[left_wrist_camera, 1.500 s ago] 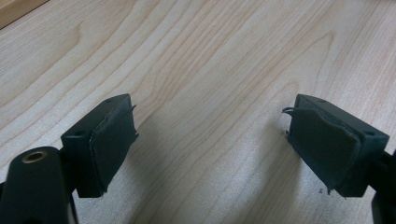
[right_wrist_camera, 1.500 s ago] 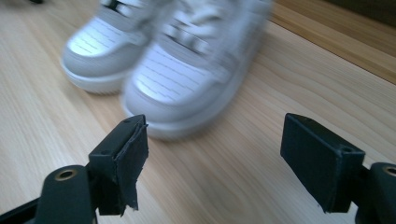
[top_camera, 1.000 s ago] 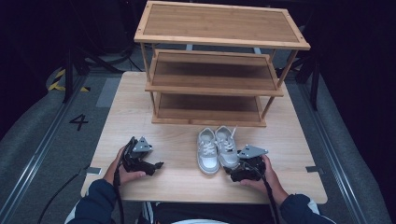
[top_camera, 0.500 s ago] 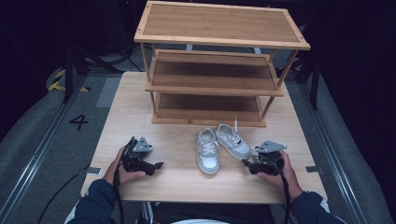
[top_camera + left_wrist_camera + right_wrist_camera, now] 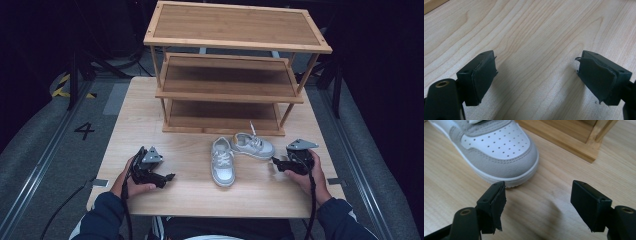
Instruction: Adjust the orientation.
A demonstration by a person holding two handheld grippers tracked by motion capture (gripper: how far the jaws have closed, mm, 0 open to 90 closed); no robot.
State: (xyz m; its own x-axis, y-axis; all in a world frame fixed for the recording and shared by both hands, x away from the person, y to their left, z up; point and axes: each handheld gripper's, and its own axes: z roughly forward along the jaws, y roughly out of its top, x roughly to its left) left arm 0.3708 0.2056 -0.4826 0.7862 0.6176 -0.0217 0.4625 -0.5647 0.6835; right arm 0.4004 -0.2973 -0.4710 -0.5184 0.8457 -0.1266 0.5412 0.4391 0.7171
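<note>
- Table [image 5: 150, 115]: light wood top with a three-tier wooden shoe rack [image 5: 235, 65] standing at its far side; all three shelves bare.
- Right shoe [image 5: 253, 145]: small white-and-grey sneaker, lying on the table just in front of the rack's bottom shelf, turned crosswise with its toe toward the right gripper; a lace end sticks up from it. In the right gripper view its perforated toe cap [image 5: 499, 147] sits just beyond the left jaw tip, close to it; whether they touch cannot be told.
- Left shoe [image 5: 222, 162]: matching sneaker, upright on its sole, toe toward the person, just left of the first; the two heels lie near each other.
- Right gripper [image 5: 278, 162]: held low over the table to the right of the shoes, pointing left at the crosswise shoe. Jaws apart with only bare tabletop between them, gripping nothing; they have just been closing a little.
- Left gripper [image 5: 169, 176]: held at the near left of the table, well apart from the shoes. Jaws spread wide over bare wood, released, holding nothing.
</note>
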